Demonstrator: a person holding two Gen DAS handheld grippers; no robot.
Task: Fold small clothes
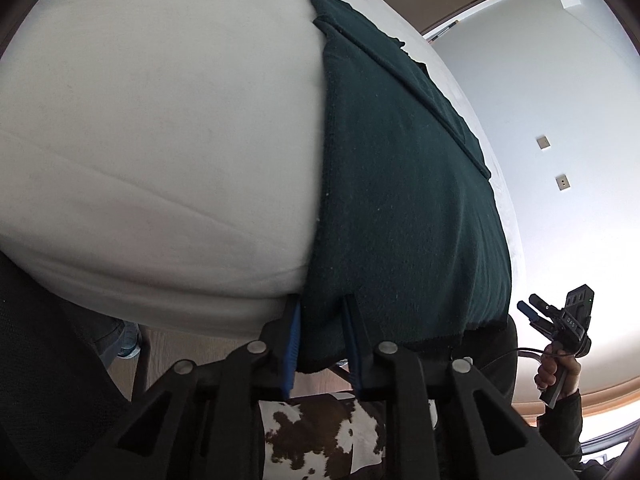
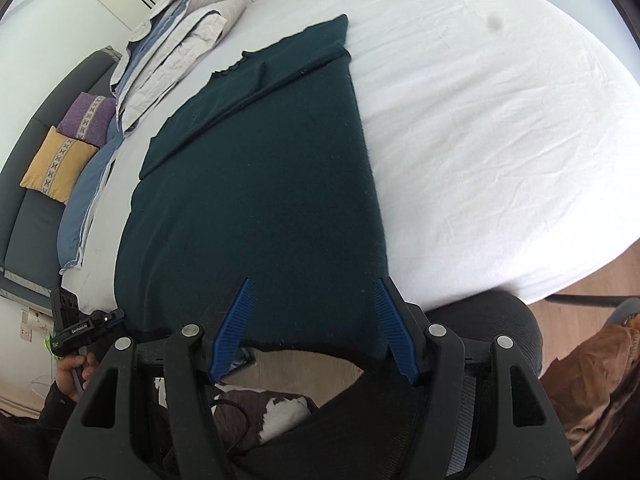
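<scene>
Dark green garment [image 2: 256,184] spread flat on white bed [image 2: 500,140], hem over near edge. Left gripper [image 1: 320,344] narrowly parted around hem corner, grip probably not closed. Right gripper [image 2: 314,328] wide apart, holding nothing.

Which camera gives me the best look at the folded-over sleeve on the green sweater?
The right wrist view: it shows the sleeve laid across the dark green sweater from above, frilled cuff included. The left wrist view sees the sleeve only at a low, foreshortened angle along the bed.
</scene>
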